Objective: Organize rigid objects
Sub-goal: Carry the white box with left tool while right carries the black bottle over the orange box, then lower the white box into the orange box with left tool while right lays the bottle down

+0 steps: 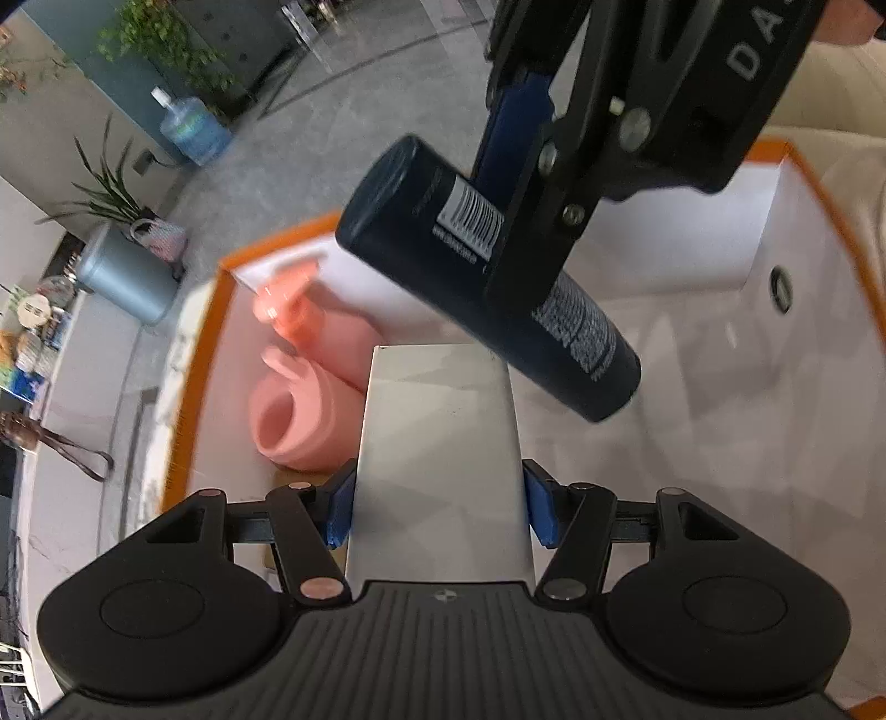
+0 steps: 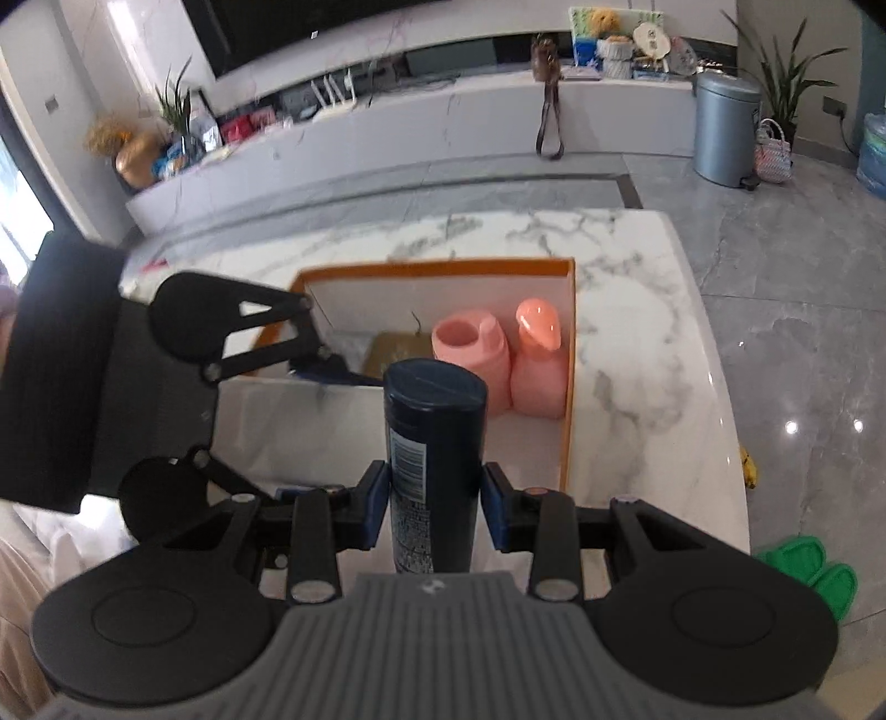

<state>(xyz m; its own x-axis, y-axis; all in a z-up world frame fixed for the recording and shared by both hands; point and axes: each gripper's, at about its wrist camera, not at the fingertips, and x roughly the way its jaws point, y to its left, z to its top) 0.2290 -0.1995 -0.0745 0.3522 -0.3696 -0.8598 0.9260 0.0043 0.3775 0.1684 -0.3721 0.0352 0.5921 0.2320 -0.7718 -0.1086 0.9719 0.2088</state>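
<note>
Holding the dark bottle clamped in my right gripper, long axis pointing toward the pink bottles at frame centre; left gripper clamps a silver box.

— What stands around the marble table?

— Grey polished floor on its right side, catching bright glints of light. Beyond its far edge runs a long white ledge under a dark screen.

— And at the ledge's right end?

— A grey bin, with a leafy plant and a blue water jug further right.
</note>
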